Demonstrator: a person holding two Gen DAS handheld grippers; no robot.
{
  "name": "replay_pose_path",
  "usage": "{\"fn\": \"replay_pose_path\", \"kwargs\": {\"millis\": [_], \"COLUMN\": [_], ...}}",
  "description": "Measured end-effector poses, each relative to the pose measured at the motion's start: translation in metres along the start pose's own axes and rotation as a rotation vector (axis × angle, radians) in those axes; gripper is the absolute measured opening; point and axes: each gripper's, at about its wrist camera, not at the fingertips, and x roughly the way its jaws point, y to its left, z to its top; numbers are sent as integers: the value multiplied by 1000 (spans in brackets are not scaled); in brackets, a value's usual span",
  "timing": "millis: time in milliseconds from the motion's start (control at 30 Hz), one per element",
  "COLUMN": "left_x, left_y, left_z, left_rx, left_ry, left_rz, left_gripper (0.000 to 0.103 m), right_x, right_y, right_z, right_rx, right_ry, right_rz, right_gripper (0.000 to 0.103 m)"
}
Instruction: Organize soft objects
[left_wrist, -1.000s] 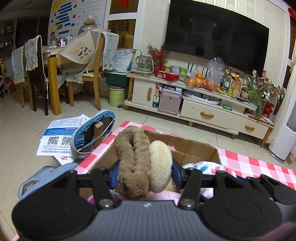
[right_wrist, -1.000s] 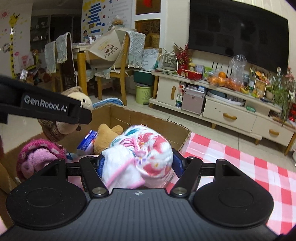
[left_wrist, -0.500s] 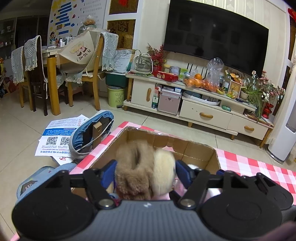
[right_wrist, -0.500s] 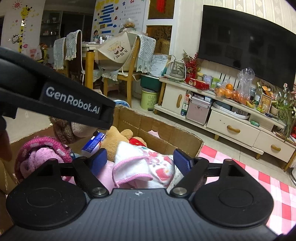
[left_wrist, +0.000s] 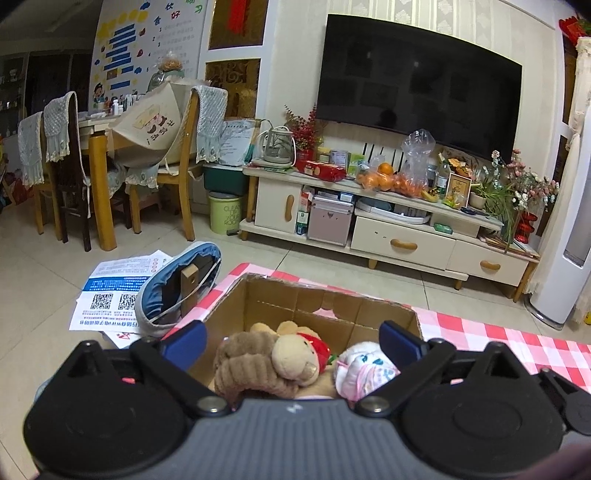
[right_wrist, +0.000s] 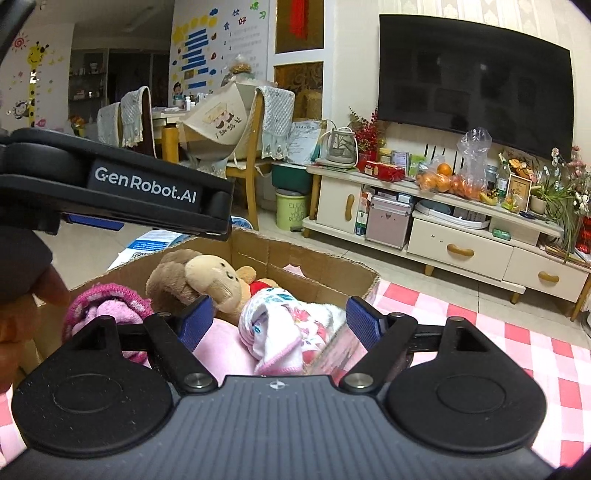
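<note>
An open cardboard box (left_wrist: 314, 306) stands on the red-checked tablecloth (left_wrist: 498, 339). A brown plush monkey (left_wrist: 266, 362) lies in it, next to a white floral cloth bundle (left_wrist: 365, 369). My left gripper (left_wrist: 291, 343) is open above the monkey and holds nothing. In the right wrist view the box (right_wrist: 325, 273) holds the monkey (right_wrist: 207, 277), the floral cloth (right_wrist: 284, 325), a pink knit item (right_wrist: 107, 306) and a pink cloth (right_wrist: 221, 350). My right gripper (right_wrist: 280, 317) is open around the floral cloth without squeezing it. The left gripper's body (right_wrist: 122, 192) hangs above the box's left side.
A blue bag (left_wrist: 177, 288) and printed papers (left_wrist: 114, 295) lie on the floor left of the table. A TV stand (left_wrist: 388, 221) with fruit and clutter runs along the back wall. Wooden chairs (left_wrist: 173, 166) and a dining table stand at the back left.
Both grippers opened. The left let go of the plush monkey and the right let go of the floral cloth; both now lie in the box. The grippers have drawn back and up.
</note>
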Motion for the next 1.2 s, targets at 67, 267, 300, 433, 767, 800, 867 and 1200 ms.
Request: {"fn": "replay_pose_path", "kwargs": {"millis": [67, 267, 300, 433, 767, 800, 867, 1200], "left_x": [-3, -14, -17, -29, -58, -61, -67, -97], "left_y": [-1, -4, -4, -6, -14, -13, -12, -6], "left_z": [0, -7, -9, -16, -36, -39, -45, -76], "left_rx": [8, 35, 39, 58, 111, 115, 119, 151], "left_ry": [-9, -29, -32, -45, -47, -46, -39, -5], "left_rz": [-4, -8, -12, -23, -23, -23, -24, -22], "left_gripper": [102, 102, 102, 102, 102, 102, 102, 102], "right_x": [-5, -21, -24, -33, -61, -65, -70, -92], "right_y": [-2, -12, -14, -16, -13, -12, -12, -5], "right_z": [-2, -8, -10, -15, -26, -28, -30, -52], "right_rx": [6, 103, 116, 185, 280, 284, 292, 338], "right_ry": [-2, -4, -2, 19, 33, 35, 40, 64], "right_rz": [-10, -51, -64, -117, -195, -202, -216, -226], "right_gripper": [99, 99, 99, 99, 100, 100, 100, 100]}}
